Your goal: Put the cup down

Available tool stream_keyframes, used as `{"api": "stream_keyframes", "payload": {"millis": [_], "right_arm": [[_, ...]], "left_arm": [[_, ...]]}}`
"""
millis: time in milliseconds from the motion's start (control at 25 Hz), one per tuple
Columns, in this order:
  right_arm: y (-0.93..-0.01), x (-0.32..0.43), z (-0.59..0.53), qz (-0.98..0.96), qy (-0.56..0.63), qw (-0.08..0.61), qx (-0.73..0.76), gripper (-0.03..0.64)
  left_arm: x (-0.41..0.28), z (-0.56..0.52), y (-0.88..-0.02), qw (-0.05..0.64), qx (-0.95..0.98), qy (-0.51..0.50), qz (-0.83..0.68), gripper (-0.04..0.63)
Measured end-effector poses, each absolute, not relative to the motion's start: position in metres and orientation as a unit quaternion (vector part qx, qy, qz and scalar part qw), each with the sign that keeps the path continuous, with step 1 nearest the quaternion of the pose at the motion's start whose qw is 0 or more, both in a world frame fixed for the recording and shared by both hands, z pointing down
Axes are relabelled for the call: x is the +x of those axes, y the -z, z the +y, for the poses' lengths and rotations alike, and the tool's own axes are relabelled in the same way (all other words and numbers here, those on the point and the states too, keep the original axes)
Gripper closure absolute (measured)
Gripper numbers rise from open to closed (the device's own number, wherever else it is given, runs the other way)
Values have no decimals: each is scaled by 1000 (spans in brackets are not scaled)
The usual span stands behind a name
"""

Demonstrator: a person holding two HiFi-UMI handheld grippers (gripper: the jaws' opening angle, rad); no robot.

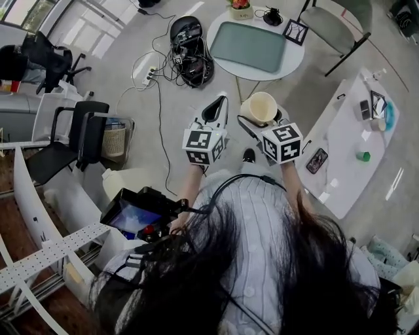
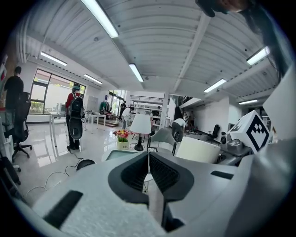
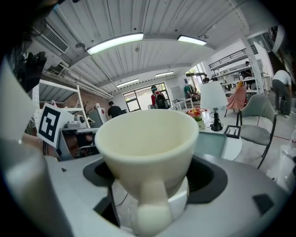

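Note:
A cream cup with a handle is held in the air over the floor, with my right gripper shut on its base. In the right gripper view the cup fills the middle, upright, with its handle toward the camera, and the right gripper clamps its foot. My left gripper hovers just left of the cup with its jaws together and nothing between them. The left gripper view shows the left gripper with its ribbed pads touching, and the cup to its right.
A round white table ahead carries a green tray, a flower pot and a small frame. A long white table at the right holds a phone. Cables and a bag lie on the floor. Black chairs stand at the left.

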State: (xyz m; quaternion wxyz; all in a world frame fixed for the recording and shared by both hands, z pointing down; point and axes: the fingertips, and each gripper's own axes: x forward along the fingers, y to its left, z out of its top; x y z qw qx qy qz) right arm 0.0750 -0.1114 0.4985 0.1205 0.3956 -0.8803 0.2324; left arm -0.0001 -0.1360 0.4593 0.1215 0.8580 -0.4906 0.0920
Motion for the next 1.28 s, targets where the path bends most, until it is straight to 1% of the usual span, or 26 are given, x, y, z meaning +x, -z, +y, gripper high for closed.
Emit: {"api": "stream_keyframes", "payload": {"millis": [640, 1040, 1280], "right_arm": [[-507, 89, -139, -881, -246, 110, 389, 189], [-509, 91, -185, -877, -243, 108, 400, 189], [-517, 78, -225, -871, -251, 120, 404, 189]], "left_arm": [[10, -161, -463, 131, 853, -105, -495, 577], [10, -213, -471, 129, 858, -112, -485, 577], [-1, -252, -479, 126, 863, -130, -471, 577]]}}
